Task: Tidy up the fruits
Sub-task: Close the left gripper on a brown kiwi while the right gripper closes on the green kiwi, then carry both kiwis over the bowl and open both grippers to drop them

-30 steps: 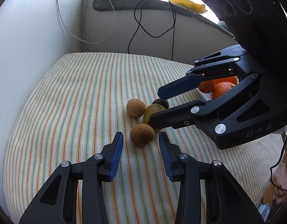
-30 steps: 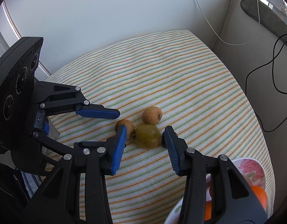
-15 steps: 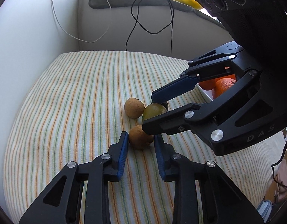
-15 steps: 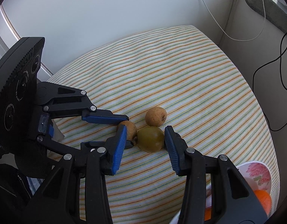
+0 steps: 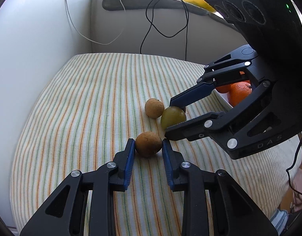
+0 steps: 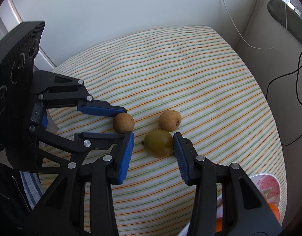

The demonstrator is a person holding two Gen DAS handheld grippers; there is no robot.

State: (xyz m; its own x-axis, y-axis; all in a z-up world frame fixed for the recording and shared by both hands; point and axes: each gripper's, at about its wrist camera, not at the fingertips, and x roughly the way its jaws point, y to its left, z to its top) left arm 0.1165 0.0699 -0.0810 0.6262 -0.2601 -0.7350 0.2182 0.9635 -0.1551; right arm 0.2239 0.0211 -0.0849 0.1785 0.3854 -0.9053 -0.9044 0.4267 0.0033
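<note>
Striped cloth (image 5: 88,106), soft and slightly puckered, in thin orange and green lines on cream, covers a rounded table; on it lie three small fruits. Nearest the left gripper (image 5: 148,149) sits a brown fruit (image 5: 148,144), round and matt with a rough skin; both ribbed blue pads touch its sides, so the jaws pinch it. A second brown fruit (image 6: 169,120), same dull skin, lies just beyond, touching a smooth olive-green fruit (image 6: 158,143) with a small stem nub. The right gripper (image 6: 153,151) straddles the green fruit, jaws spread; its right pad touches the skin, the left pad stands apart with cloth showing between. Glossy, pebbled oranges (image 5: 240,92) rest in a flowered white bowl (image 6: 268,182) at the table's near right edge; bare cloth runs wide toward the white wall (image 6: 131,9) and the far corner, where cables (image 5: 162,29) hang.
</note>
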